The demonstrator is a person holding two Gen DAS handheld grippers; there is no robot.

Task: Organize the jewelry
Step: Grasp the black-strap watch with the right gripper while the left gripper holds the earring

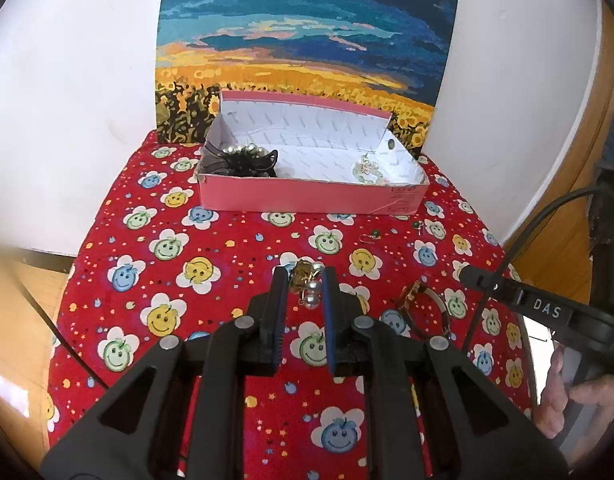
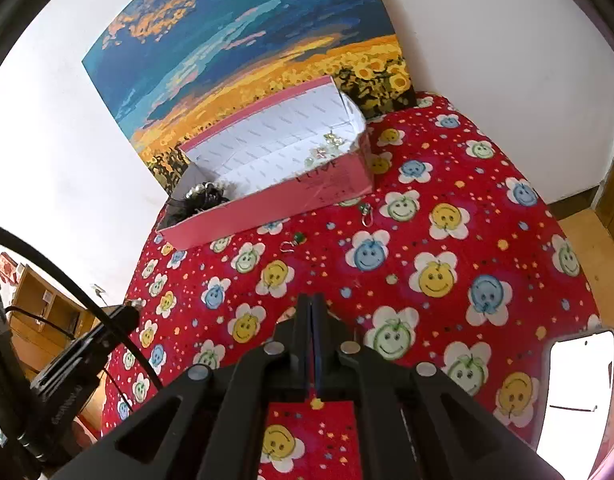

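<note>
Fingers of the left gripper (image 1: 306,276) stand a narrow gap apart, with a cluster of silver beads and gold chain (image 1: 309,282) between their tips; whether the pads press it I cannot tell. Its long axis runs along the fingers. The right gripper (image 2: 313,300) is fully closed on nothing. Farther out, two green earrings (image 1: 374,234) lie on the red smiley cloth (image 1: 227,240) just before the pink box (image 1: 307,198), which holds dark hair pieces (image 1: 239,162) left and pale jewelry (image 1: 367,172) right.
</note>
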